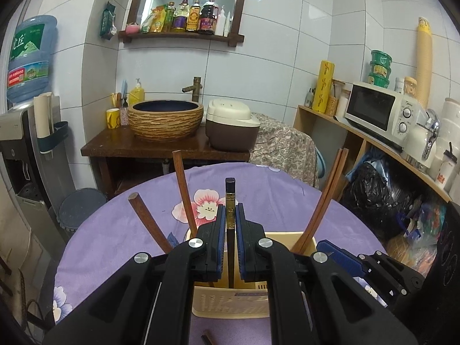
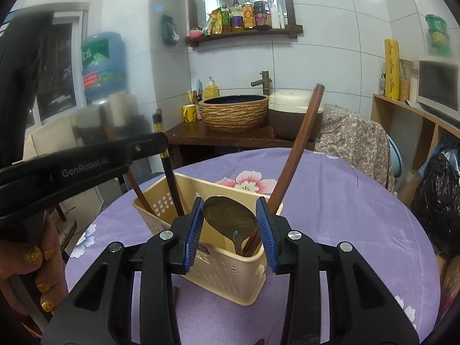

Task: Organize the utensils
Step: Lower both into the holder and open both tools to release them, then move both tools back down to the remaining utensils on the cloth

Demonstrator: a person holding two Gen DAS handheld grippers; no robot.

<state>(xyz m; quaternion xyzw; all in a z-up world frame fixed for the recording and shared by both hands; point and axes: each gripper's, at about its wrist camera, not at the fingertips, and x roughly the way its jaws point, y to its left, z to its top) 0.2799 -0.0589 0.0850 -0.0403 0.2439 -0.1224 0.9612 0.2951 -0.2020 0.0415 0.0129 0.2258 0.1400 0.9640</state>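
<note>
A cream plastic utensil basket (image 1: 230, 299) (image 2: 227, 267) stands on the purple flowered tablecloth (image 1: 273, 198). My left gripper (image 1: 230, 215) is shut on a black chopstick with a gold band (image 1: 229, 201), held upright with its lower end inside the basket; it also shows in the right wrist view (image 2: 169, 172). Brown wooden utensil handles (image 1: 182, 184) (image 1: 325, 198) lean out of the basket. My right gripper (image 2: 230, 215) is open just above the basket, its jaws on either side of a dark spoon (image 2: 230, 218) that stands in the basket, not touching it.
A brown stick end (image 1: 208, 339) lies on the cloth in front of the basket. Behind the table stand a wooden sink counter (image 1: 164, 143), a rice cooker (image 1: 231, 126) and a cloth-covered chair (image 1: 284, 146). A shelf with a microwave (image 1: 379, 112) is on the right.
</note>
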